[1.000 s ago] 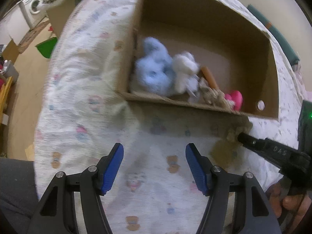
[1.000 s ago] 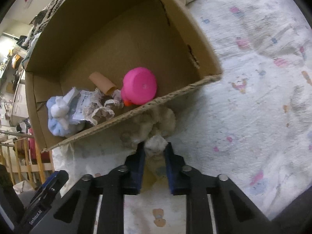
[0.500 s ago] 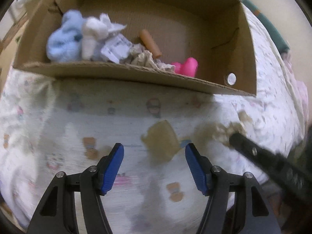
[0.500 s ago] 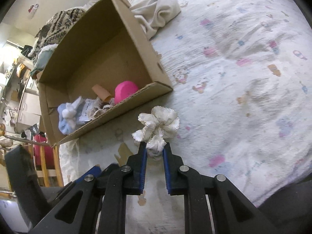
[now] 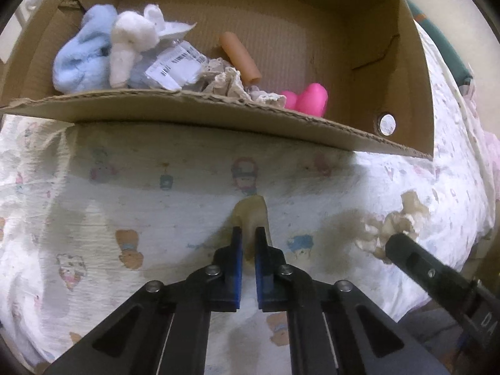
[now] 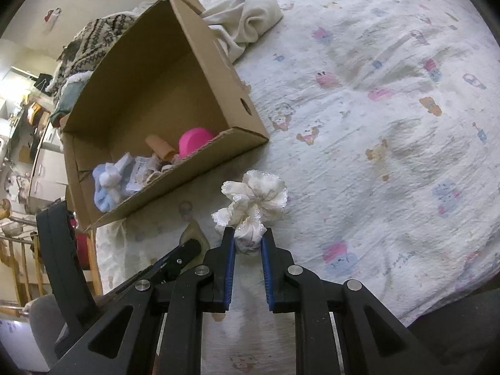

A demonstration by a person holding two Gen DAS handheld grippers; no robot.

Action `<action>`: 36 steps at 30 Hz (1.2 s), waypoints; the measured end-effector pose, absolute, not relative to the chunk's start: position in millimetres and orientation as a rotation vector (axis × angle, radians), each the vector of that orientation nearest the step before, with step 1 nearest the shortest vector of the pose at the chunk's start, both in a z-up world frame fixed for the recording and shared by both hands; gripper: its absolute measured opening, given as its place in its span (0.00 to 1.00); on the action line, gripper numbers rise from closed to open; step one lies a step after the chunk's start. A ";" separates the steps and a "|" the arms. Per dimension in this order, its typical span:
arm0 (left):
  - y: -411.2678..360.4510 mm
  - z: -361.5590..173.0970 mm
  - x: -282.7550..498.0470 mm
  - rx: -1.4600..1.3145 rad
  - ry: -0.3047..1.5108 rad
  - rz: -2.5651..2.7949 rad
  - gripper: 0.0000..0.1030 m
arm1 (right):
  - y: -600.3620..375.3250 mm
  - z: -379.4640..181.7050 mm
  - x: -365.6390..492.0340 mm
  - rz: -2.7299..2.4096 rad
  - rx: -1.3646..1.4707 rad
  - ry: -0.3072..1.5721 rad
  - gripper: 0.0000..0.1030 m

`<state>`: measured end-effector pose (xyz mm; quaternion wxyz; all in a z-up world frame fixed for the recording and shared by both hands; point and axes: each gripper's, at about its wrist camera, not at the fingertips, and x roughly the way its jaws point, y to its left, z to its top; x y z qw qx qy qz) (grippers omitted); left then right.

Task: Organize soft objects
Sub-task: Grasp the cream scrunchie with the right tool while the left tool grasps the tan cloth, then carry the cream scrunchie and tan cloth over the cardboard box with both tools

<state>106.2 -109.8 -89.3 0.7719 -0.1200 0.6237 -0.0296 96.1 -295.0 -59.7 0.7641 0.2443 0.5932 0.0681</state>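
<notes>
My left gripper [image 5: 248,234] is shut on a small beige cloth piece [image 5: 250,212] that lies on the bedsheet in front of the cardboard box [image 5: 218,115]. My right gripper [image 6: 247,237] is shut on a white lacy scrunchie [image 6: 256,193] and holds it by the box's near corner; it also shows in the left wrist view [image 5: 390,228]. The box [image 6: 193,62] holds a blue plush [image 5: 81,59], a white plush [image 5: 131,37], a tagged packet [image 5: 175,65], a tan tube [image 5: 239,56] and a pink toy [image 5: 309,100].
A printed white bedsheet [image 6: 390,109] covers the bed. A cream cloth [image 6: 247,22] lies behind the box. A patterned knit [image 6: 93,37] lies past the box. The bed edge drops off at the left, with furniture [image 6: 18,243] below.
My left gripper has moved forward and shut on the beige cloth piece. My right gripper has lifted the scrunchie back from the box's front wall, to the right.
</notes>
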 end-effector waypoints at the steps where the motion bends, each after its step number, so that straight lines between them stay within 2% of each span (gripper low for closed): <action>1: -107.3 -87.0 104.4 -0.254 1.348 -0.065 0.06 | -294.2 -59.3 95.9 0.153 0.531 1.289 0.17; 13: -73.0 -54.8 90.3 -0.100 1.317 -0.041 0.06 | -275.0 -44.5 87.8 0.233 0.492 1.270 0.17; 23: -1.1 -20.2 54.5 -0.082 1.239 0.045 0.06 | -253.8 -26.6 73.8 0.308 0.425 1.227 0.17; 36: 25.8 35.5 59.9 -0.178 1.105 0.033 0.06 | -235.8 22.8 64.7 0.398 0.405 1.076 0.17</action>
